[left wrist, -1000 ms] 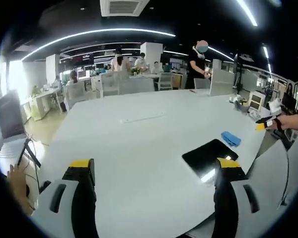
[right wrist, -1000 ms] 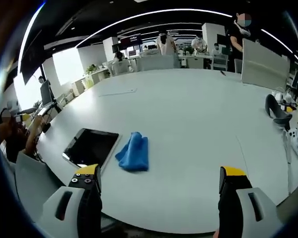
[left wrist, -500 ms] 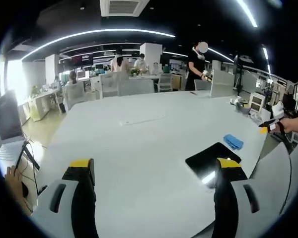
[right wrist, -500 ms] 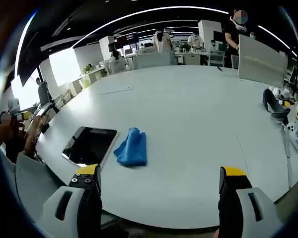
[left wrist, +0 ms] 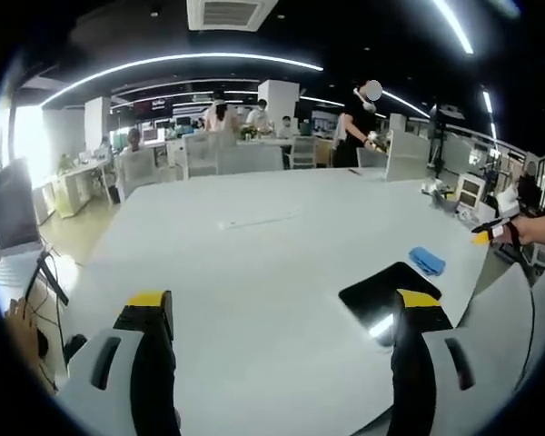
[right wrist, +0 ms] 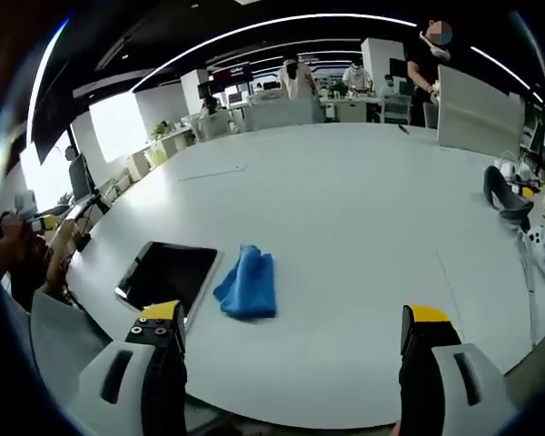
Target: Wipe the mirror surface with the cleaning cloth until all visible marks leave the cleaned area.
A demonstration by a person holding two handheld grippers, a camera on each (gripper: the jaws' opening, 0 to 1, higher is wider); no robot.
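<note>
Still at the approach step: right gripper (right wrist: 291,341) wide open and empty, left gripper (left wrist: 282,327) likewise. Next, likely down onto the blue cloth (right wrist: 248,283) beside the mirror (right wrist: 167,274), then close.

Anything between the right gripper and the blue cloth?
Nothing: in the right gripper view, bare white table separates the open right gripper from the blue cloth lying beside the mirror.

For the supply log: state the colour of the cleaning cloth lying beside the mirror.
Blue. The cleaning cloth shows best in the right gripper view, bunched beside the dark mirror.
</note>
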